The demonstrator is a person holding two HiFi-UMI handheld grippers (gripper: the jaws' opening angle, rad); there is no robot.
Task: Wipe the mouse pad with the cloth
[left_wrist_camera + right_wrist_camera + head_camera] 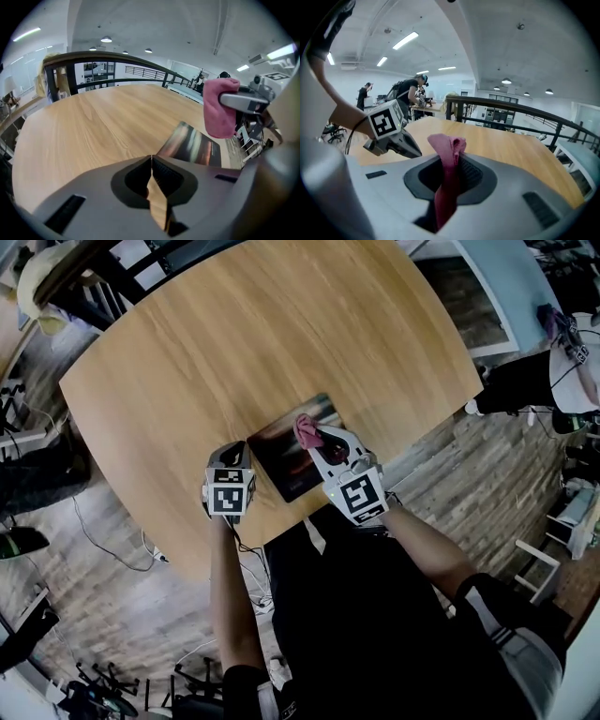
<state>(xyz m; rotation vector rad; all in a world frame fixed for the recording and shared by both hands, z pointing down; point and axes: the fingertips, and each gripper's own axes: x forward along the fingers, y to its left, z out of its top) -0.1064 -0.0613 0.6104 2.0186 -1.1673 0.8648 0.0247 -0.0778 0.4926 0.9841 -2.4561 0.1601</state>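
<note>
Round wooden counter (281, 324), pale grain, set in an open workroom with plank flooring.

Item 1. Mouse pad (291, 460): dark, rectangular, printed with blurred colour streaks. It lies flat near the counter's near edge and is turned at an angle to that edge. No dirt or wiped track can be made out on it.

Item 2. Cloth (306, 430): pink, small, bunched. It is clamped between the jaws of the right gripper (323, 439), with a fold standing up past the tips and the rest trailing back between them. It is held over the far right part of the pad. In the left gripper view it is seen hanging above the pad, and contact is not shown.

Item 3. Left gripper (234, 451): jaws brought together, nothing held. It is placed just beside the pad's left edge, low over the counter.

Item 4. Surroundings: a dark railing (117, 58) is seen beyond the far edge, and ceiling lights above.

Progress, as judged: the cloth is picked up and positioned, while the wiping itself is not shown under way. The whole pad surface is taken as left to be wiped.
</note>
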